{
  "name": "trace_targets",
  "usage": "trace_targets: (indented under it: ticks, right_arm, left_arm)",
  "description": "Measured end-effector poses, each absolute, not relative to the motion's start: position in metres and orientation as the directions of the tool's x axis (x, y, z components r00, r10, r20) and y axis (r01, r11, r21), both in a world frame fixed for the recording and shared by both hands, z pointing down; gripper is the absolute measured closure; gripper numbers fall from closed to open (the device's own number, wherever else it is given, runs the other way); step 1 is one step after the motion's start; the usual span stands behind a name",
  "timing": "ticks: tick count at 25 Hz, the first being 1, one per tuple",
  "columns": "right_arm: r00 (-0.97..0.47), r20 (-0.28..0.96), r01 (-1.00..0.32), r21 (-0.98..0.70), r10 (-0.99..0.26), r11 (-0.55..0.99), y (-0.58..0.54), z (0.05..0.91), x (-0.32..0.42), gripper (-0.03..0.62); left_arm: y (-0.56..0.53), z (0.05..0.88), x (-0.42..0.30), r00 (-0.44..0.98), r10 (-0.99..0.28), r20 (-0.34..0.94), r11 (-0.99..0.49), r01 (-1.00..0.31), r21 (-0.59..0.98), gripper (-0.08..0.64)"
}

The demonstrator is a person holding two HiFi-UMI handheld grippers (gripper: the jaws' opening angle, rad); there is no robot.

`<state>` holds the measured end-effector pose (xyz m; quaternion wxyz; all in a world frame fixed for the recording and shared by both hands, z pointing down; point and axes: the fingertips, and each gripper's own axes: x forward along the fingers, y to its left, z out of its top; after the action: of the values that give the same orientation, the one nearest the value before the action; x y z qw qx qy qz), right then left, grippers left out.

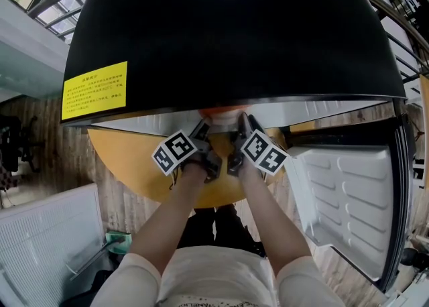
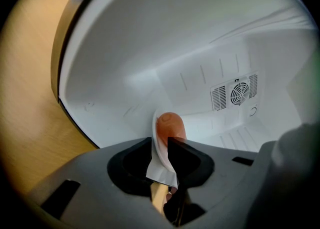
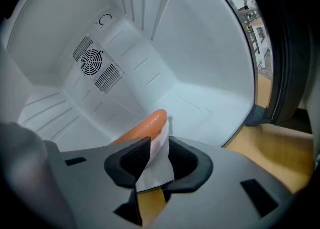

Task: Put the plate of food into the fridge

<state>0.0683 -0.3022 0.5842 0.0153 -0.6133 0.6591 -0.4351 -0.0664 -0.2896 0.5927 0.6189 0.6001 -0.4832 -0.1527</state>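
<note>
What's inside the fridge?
White walls, a fan vent, and the plate with a sausage, held by the left gripper and right gripper. The floor under the plate is covered.

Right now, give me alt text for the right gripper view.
The right gripper clamps the rim of a white plate carrying an orange sausage, held inside the white fridge. A round fan vent sits on its back wall.

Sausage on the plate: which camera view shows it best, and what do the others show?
Right gripper view: the sausage lies lengthwise, showing its side. Left gripper view shows only its rounded end; head view just an orange sliver under the fridge top.
</note>
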Motion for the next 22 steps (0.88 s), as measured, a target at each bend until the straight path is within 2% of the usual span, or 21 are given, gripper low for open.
trace_targets:
  ticks: [7,13,22]
  right_arm:
    - [-0.261,0.494,-0.795,-0.598,-0.829,-0.106,-0.296,0.573,0.068,0.483]
    - [-0.286,0.481,-0.81,-0.583,-0.829,-0.059,-0.282,0.562,0.066,0.5]
    - [-0.396,0.439,-0.826,-0.554,-0.807,0.104,-0.244,0.518,0.057,0.557]
  left_arm:
    - [-0.275,0.592,-0.068,0.504,-0.77,0.39,0.212,-0.375,0.903,0.462]
    - [-0.256,0.587,-0.073,0.512,-0.762,0.397,0.187,-0.413,0.891,0.462]
    - [-0.225,0.537,-0.072,0.567,-0.724,0.391,-0.11,-0.656,0.747,0.486]
